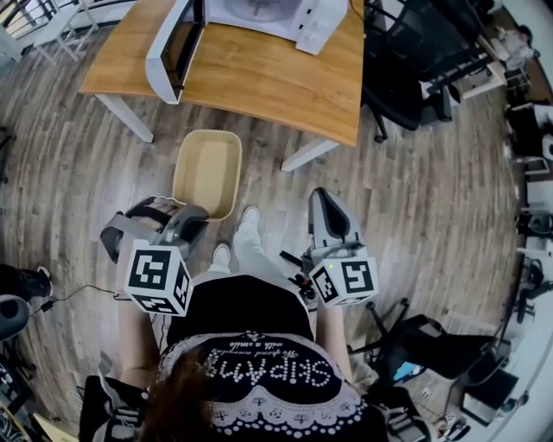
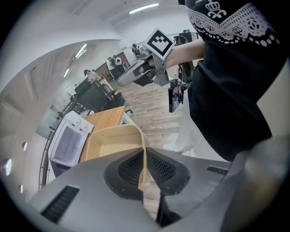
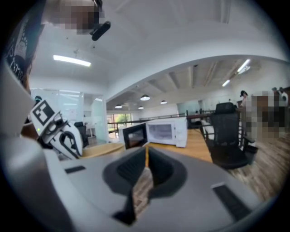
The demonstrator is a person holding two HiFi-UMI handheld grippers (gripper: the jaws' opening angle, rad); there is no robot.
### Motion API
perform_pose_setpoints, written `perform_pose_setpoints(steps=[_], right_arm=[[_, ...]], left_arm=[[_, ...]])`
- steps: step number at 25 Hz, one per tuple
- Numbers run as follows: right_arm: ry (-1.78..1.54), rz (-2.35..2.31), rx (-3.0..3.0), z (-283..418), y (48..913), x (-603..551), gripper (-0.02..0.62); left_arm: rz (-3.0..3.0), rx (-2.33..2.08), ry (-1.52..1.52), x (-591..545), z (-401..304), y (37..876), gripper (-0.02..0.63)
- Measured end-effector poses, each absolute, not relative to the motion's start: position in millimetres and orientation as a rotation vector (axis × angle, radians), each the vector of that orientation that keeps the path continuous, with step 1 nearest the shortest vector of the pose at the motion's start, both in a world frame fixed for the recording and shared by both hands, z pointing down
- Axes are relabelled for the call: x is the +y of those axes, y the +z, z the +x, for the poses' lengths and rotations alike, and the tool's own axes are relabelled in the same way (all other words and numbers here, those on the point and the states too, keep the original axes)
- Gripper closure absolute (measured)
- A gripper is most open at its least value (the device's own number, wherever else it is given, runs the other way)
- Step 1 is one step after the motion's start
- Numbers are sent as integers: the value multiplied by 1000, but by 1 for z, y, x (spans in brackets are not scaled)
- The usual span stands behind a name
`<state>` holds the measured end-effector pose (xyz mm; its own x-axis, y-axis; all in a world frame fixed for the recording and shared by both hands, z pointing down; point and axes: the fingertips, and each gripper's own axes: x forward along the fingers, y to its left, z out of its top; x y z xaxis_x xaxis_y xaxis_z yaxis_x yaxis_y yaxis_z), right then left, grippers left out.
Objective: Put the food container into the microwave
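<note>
Beige plastic, round-cornered, the food container (image 1: pixel 207 173) hangs over plank flooring (image 1: pixel 415 198) before the boxy white microwave (image 3: pixel 165 131) (door open), its thin wall pinched between the ribbed pads (image 2: pixel 132 166) of our left gripper (image 2: pixel 145 168), while our right gripper (image 3: pixel 146 156) is closed on nothing.

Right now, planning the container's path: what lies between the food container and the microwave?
In the head view, only floor and the table's bare wooden top separate the food container from the open microwave.
</note>
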<state>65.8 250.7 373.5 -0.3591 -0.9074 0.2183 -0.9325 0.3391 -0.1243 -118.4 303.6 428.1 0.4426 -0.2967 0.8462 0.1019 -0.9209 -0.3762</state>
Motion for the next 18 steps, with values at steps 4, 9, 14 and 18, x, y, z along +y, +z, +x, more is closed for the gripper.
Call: perform_pose_setpoints(steps=[4,9,14,18], right_arm=[[338,1675,-2510,88,374,206,555],[299,1625,-2563,106,366,167,555],[315,1580,-2589,116,372,149,555],[339,1577,-2585,125,377,144,555]], left_arm=[[-2325,218,-1489,269,-98,428,560],[-2324,276,-1513,239,-80,424,560],[-2323,321,-1527,222,-67,424,560],[-2325,312,-1534,217,-59,424,560]])
